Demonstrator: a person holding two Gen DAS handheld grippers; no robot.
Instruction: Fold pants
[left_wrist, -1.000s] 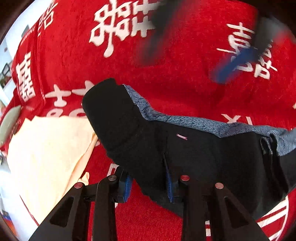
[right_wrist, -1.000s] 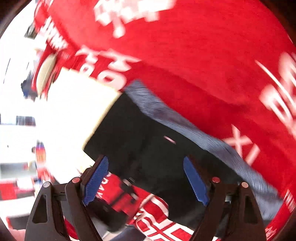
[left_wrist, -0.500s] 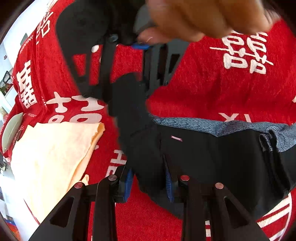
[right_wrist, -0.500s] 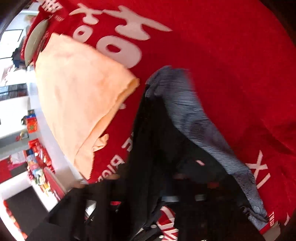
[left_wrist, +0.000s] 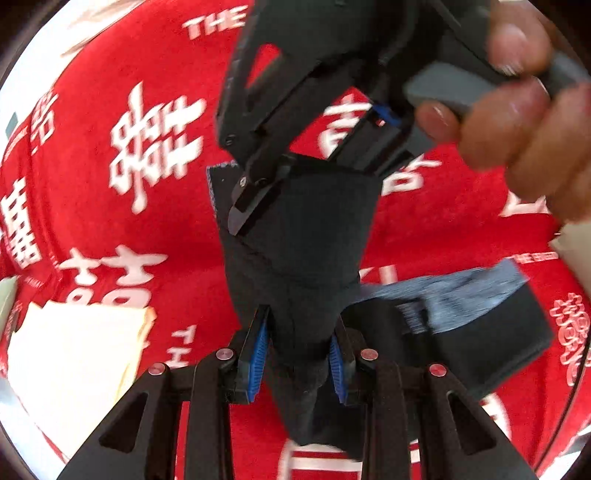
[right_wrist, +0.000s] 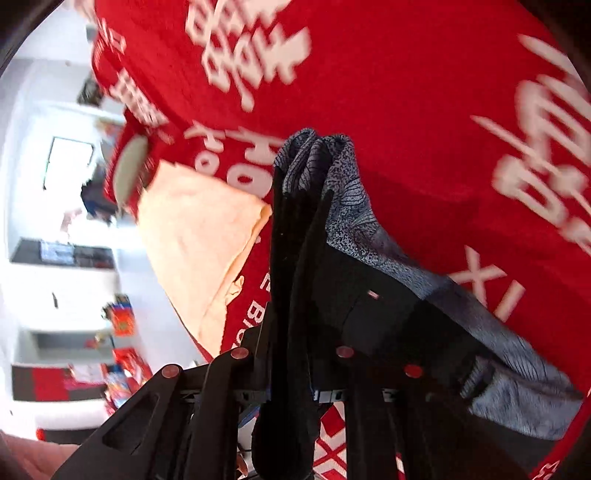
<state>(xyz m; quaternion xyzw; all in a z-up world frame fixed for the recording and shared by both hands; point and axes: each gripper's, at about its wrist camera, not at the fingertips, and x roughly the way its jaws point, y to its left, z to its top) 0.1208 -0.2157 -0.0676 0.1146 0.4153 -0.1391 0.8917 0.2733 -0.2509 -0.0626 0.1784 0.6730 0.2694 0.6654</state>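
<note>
Nearest my left camera, the left gripper (left_wrist: 297, 354) has its blue-padded fingers (left_wrist: 258, 347) drawn narrow on a gathered edge of the black pants (left_wrist: 299, 251), the cloth bunched between the pads and rising away from me in a taut band. To the near left lies a folded pale-orange cloth (left_wrist: 77, 354) on the red tablecloth (left_wrist: 110, 240) with its white printed characters; to the right, the rest of the pants, black with a grey patterned waistband (left_wrist: 443, 288), rests flat on the table. Farther along the band, the right gripper (left_wrist: 295, 173) comes down from above with the person's hand (left_wrist: 517, 122) around its grip, its tips at the far end of the lifted cloth. In my right camera the right gripper (right_wrist: 295, 369) has dark fabric pinched between closely drawn fingers, the pants (right_wrist: 314, 240) standing up in a ridge with the grey waistband (right_wrist: 347, 184) at the far tip, and the pale-orange cloth (right_wrist: 207, 240) beyond to the left.

I judge this as mid-fold: one end of the pants is raised between both grippers, ready to be carried over the flat part. The next move, I reckon, calls for both grippers travelling together across to the right, keeping the held edge level, lowering it so the edges meet, and only then spreading the fingers
</note>
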